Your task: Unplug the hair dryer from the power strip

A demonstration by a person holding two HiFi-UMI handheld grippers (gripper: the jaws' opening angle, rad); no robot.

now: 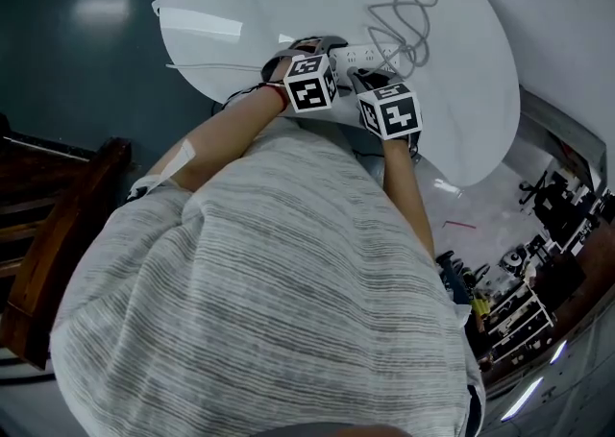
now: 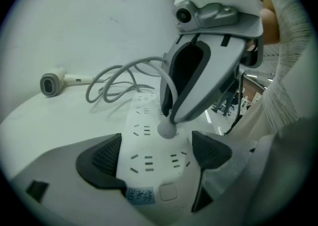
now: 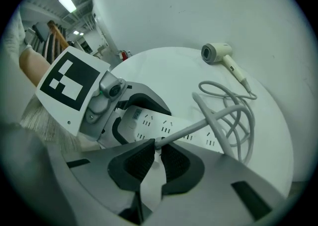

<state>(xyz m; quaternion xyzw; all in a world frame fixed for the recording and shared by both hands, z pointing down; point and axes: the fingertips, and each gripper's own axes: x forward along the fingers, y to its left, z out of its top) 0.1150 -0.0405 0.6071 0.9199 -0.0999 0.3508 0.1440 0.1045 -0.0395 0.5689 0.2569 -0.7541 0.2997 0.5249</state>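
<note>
The power strip [image 2: 141,138] is squeezed at its sides by the left gripper [image 2: 155,158]. The round plug [image 2: 167,129], stuck in the strip, is pinched by the right gripper [image 3: 155,149]. The hair dryer [image 3: 217,52] is seen lying on the white table [image 3: 164,66] at 1 o'clock, well apart.

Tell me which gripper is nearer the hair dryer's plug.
Right. The right gripper is closed on the plug itself; the left gripper clamps the power strip at its end, just short of it.
</note>
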